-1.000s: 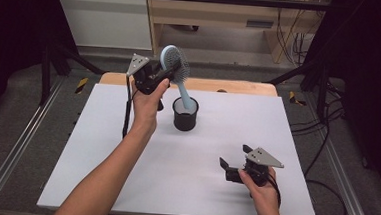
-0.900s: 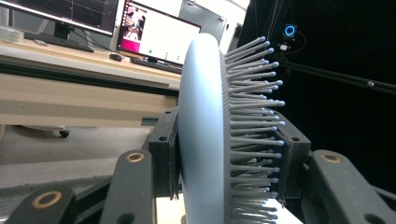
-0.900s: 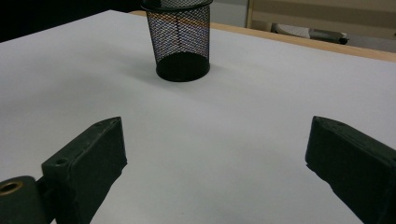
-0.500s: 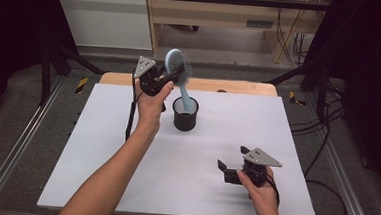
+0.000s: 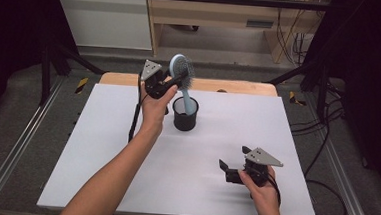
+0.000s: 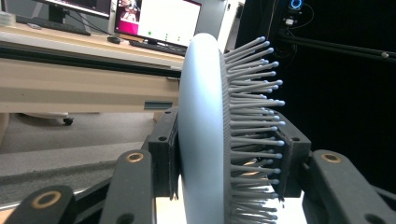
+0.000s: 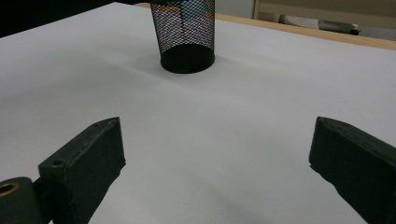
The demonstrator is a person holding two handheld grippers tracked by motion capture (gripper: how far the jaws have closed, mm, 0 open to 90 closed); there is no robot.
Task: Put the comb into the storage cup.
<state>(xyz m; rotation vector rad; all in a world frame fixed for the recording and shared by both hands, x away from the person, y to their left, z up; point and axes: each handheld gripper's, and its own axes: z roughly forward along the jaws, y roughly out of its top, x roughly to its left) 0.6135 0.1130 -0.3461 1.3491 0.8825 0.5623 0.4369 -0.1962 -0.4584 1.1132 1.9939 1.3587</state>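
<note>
Now, at the counter:
Left tool: clamped on head of blue hairbrush, back against one pad, bristles against other.
Hairbrush: below tool, handle slanting down into black mesh cup.
Right tool: jaws apart, holding nothing, low over counter, well clear of cup.
Risk: springy bristles under one pad, so brush could twist or slip on release.
Risk: slanted handle levering on rim, light cup likely to tip.
Around: wooden bench and monitors beyond left tool.
Obstruction: none between tools and cup.
</note>
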